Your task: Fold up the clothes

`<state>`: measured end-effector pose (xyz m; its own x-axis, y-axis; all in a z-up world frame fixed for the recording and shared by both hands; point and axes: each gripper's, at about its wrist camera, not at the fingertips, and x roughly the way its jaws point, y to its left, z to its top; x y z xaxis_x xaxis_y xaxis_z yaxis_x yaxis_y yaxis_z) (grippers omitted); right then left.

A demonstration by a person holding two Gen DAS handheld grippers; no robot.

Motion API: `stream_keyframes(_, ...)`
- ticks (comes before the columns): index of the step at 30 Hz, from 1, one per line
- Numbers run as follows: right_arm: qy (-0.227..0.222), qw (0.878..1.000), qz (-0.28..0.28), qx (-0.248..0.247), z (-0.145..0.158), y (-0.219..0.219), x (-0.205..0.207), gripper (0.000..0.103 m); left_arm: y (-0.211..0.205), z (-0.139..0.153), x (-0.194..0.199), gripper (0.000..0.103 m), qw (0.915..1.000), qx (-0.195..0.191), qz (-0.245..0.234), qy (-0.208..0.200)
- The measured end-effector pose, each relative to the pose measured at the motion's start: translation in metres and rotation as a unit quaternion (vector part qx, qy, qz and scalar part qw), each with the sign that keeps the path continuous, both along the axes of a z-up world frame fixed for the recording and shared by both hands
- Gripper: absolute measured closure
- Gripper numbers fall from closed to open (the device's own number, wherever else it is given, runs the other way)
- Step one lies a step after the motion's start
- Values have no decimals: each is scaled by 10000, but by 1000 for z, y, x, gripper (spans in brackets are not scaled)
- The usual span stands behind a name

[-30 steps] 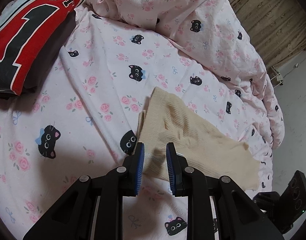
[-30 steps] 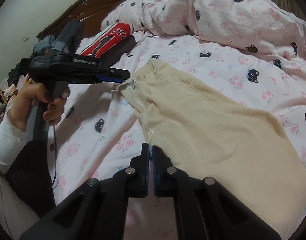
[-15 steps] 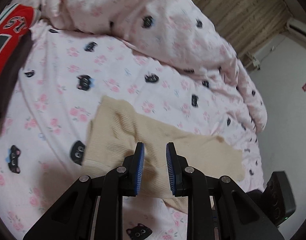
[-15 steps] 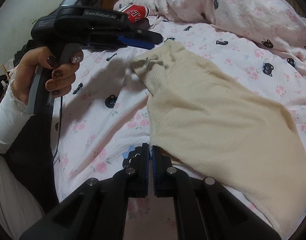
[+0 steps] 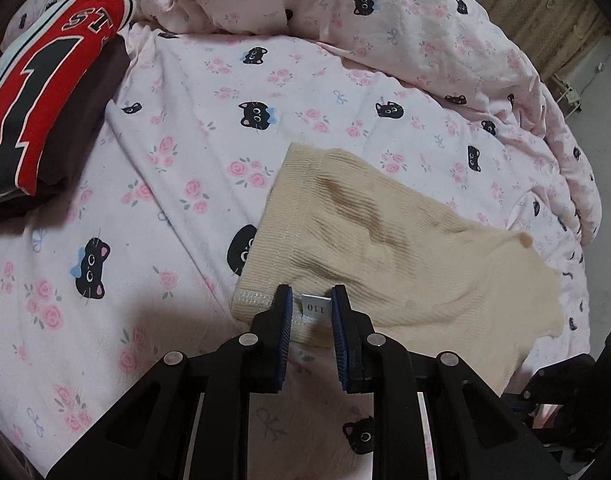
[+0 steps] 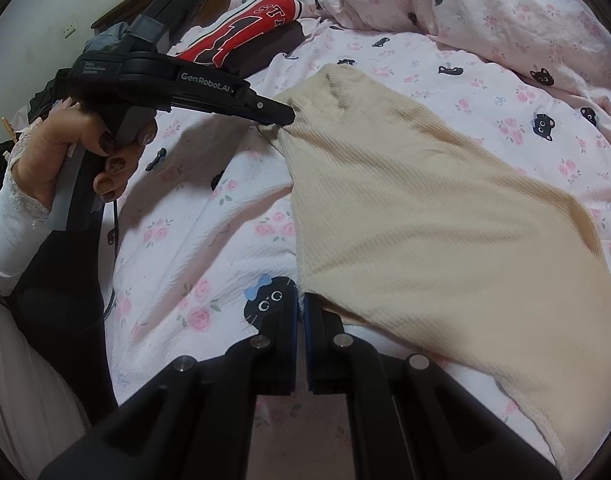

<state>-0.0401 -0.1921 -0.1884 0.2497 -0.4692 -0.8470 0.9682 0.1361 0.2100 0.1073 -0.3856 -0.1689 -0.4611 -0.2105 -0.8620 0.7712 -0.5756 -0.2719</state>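
Observation:
A beige ribbed garment (image 5: 385,248) lies spread on the pink cat-print bed sheet (image 5: 145,208). My left gripper (image 5: 312,308) stands open at the garment's near waistband edge, with the white size label (image 5: 316,309) between its fingers. In the right wrist view the left gripper (image 6: 279,116), held by a hand (image 6: 65,148), touches the waistband corner of the beige garment (image 6: 425,216). My right gripper (image 6: 302,312) is shut on the garment's side edge, low over the sheet.
A folded red jersey (image 5: 37,92) sits on a dark folded garment at the upper left. A rumpled pink duvet (image 5: 385,12) is heaped along the far side. The bed's right edge (image 5: 585,280) drops off to the floor.
The left gripper swung over the garment and came down at the waistband edge, now straddling the size label. The right gripper stayed shut on the garment's edge.

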Motion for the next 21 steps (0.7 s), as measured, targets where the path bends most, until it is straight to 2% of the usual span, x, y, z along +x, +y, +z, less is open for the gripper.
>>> stream_keyframes(4,-39,10000,-67,63,-2,2,-1,95,3,10,-1,85,9998,-156,138,77)
stream_keyframes(8,66,9996,-277,58,9,18,-7,90,6,20,-2,85,9990,-311,275,153)
stream_keyframes(9,143,9990,-430,53,14,28,-12,87,7,22,-2,85,9988,-350,310,172)
stream_keyframes(11,353,9958,-841,68,21,49,-25,70,9,27,-2,84,9981,-427,379,211)
stream_keyframes(12,467,9931,-1074,59,25,60,-32,69,9,30,-3,84,9978,-468,412,233)
stream_keyframes(14,555,9849,-1637,24,33,85,-54,69,14,38,-2,84,9966,-569,436,402)
stream_keyframes(16,515,9719,-2298,-60,41,112,-80,69,21,45,-5,83,9955,-619,383,602)
stream_keyframes(21,34,9273,-3732,-269,41,162,-144,69,38,38,-25,77,9962,-487,52,721)
